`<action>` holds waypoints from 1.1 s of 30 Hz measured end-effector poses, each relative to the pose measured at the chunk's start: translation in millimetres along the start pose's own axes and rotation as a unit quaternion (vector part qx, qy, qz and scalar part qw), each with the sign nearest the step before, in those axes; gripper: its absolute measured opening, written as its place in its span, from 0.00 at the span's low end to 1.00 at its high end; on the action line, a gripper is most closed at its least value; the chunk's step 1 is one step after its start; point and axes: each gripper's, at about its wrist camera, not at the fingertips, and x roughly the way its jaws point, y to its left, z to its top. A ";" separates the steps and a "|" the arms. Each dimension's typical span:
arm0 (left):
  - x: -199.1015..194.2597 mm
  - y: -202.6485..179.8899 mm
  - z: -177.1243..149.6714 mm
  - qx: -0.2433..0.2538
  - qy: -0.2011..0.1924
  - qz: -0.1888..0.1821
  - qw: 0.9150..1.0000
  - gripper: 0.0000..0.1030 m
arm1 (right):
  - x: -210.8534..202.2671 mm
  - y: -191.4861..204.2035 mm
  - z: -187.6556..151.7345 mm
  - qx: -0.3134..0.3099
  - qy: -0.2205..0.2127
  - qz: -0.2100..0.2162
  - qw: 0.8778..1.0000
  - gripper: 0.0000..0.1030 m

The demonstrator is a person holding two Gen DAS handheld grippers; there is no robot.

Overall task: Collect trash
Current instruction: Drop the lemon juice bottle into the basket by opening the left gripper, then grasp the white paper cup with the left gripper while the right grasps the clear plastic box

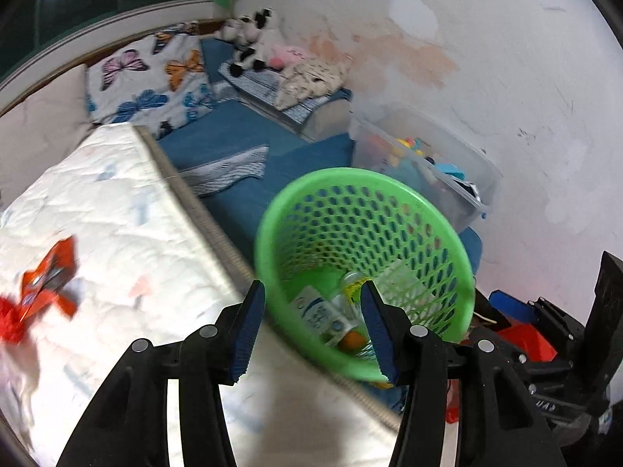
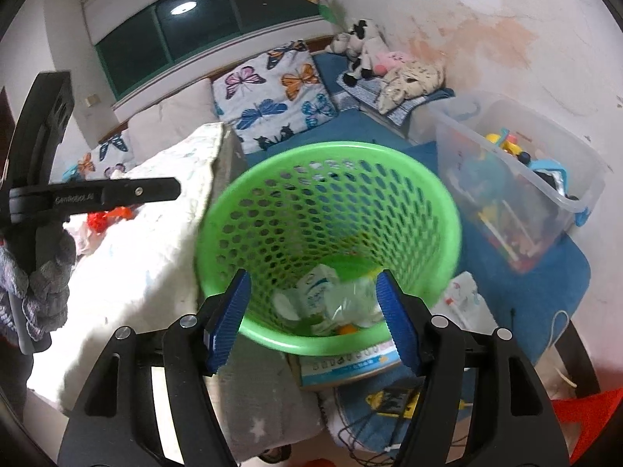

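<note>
Left side: crinkly orange wrapper, blurred, lying on the quilted white mattress. Left gripper jaws are parted, nothing between them. Middle: round green perforated plastic basket with a carton and crumpled clear plastic inside, hard to make out. Right gripper jaws stand wide and empty.

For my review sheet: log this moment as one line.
left gripper: open, empty | right gripper: open, empty | green basket: holds trash | orange wrapper: on quilt
</note>
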 end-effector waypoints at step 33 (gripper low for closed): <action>-161.3 270.4 -118.7 -0.155 -0.032 0.240 0.958 0.65 | 60.0 198.5 19.7 -0.145 0.044 0.138 0.979 0.68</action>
